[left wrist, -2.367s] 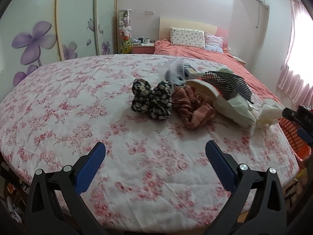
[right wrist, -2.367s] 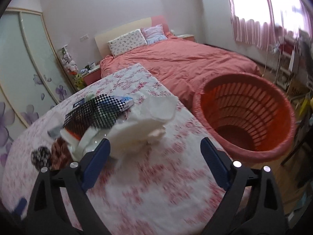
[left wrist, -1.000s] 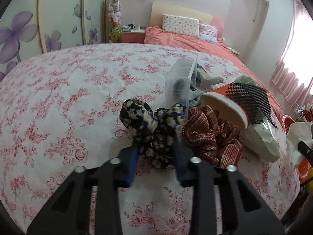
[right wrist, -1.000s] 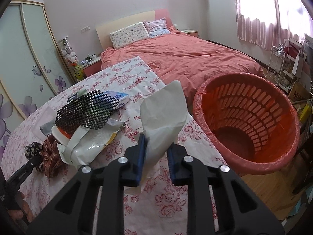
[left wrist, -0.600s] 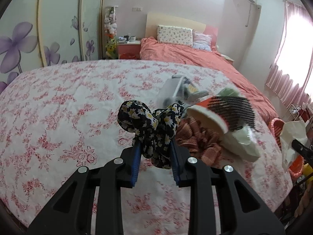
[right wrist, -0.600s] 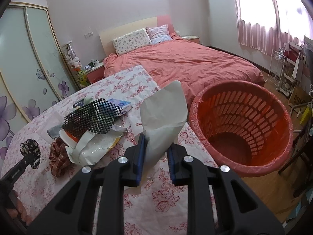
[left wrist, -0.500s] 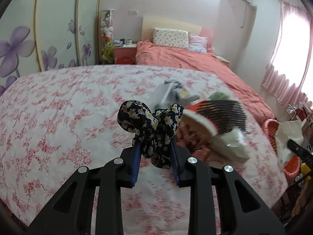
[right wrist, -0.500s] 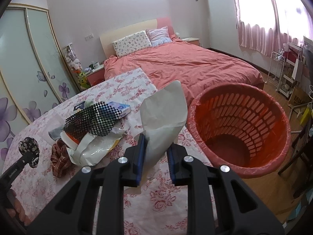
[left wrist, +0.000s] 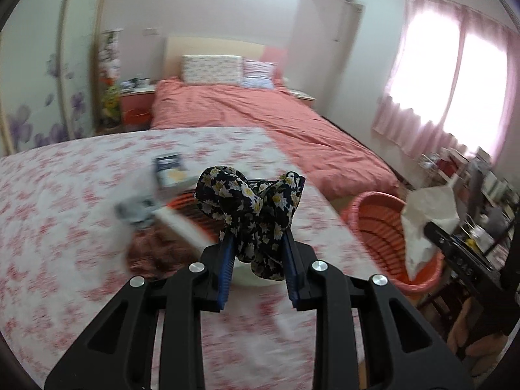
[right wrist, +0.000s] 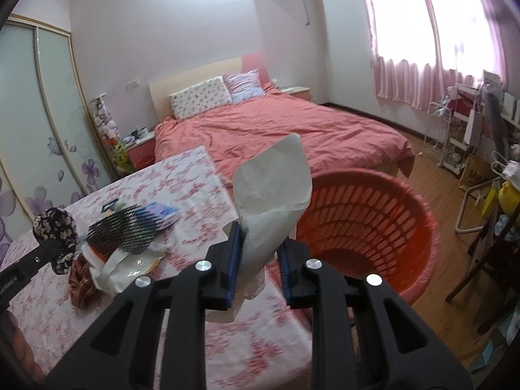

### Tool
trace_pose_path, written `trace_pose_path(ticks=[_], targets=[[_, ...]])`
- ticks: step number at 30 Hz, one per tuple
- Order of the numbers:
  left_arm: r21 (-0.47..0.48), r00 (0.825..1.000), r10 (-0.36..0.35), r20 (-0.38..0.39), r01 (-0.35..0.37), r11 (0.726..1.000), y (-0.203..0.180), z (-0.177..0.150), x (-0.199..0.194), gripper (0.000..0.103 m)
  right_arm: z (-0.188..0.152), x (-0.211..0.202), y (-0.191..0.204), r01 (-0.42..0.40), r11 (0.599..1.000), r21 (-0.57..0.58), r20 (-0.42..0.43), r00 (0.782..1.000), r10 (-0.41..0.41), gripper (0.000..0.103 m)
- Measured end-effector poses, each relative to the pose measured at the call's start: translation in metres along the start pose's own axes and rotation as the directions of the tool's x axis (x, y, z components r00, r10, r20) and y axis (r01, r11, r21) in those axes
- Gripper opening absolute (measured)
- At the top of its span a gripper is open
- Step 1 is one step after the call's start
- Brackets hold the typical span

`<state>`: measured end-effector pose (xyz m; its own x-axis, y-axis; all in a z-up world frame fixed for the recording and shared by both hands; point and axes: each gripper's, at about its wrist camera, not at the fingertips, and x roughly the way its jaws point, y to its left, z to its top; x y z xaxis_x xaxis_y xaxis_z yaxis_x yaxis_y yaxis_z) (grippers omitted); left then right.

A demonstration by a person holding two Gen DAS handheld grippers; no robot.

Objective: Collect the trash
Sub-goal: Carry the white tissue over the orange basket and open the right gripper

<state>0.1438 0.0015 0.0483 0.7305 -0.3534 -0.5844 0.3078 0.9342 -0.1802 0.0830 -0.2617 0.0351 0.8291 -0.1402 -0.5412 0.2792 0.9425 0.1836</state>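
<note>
A bed (right wrist: 292, 130) with a salmon-pink cover fills the far middle of the room, two pillows (right wrist: 214, 96) against its pale headboard (right wrist: 195, 79). To its left stands a small pink nightstand (right wrist: 141, 151), and nearer on that side a wardrobe (right wrist: 42, 113) with purple flower prints. Pink curtains (right wrist: 422, 42) hang at the bright window on the right, above a wooden floor (right wrist: 435, 175).

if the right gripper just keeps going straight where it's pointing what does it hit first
Probably the red basket. The right gripper, shut on the white paper, aims just past the table edge at the basket's near rim. Depth is hard to judge, so it might clip the rim or pass just above it.
</note>
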Motion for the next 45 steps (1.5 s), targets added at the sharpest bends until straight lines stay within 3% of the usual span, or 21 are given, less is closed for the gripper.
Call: trace_pose_path(ticks=[7,20,33,35,42,45], targets=[[0.066,0.993,-0.11,-0.038,0.113,0.991,-0.049,0.006,0.034,0.027,0.01,0.0,-0.034,0.045,0.998,0.041,0.031,0.998,-0.047,0.022],[0.15,0.945,-0.288,-0.155,0.311,0.939,-0.134,0.002,0.099,0.027,0.017,0.023,-0.1,0.118,0.984,0.132,0.029,0.992,-0.123,0.022],[0.195,0.926,-0.312,-0.212,0.353,0.915,-0.174,-0.004,0.126,0.027,0.02,0.047,-0.131,0.117,0.977,0.18,0.025,0.992,-0.124,0.024],[0.193,0.928,-0.301,-0.219,0.343,0.919,-0.175,-0.006,0.129,0.029,0.021,0.052,-0.133,0.104,0.977,0.187,0.022,0.994,-0.11,0.03],[0.191,0.935,-0.265,-0.236,0.312,0.931,-0.176,-0.01,0.136,0.052,0.02,0.063,-0.142,0.093,0.972,0.215,0.014,0.995,-0.099,0.047],[0.184,0.941,-0.244,-0.236,0.29,0.939,-0.17,-0.011,0.134,0.055,0.018,0.06,-0.143,0.103,0.971,0.215,0.016,0.994,-0.109,0.057]])
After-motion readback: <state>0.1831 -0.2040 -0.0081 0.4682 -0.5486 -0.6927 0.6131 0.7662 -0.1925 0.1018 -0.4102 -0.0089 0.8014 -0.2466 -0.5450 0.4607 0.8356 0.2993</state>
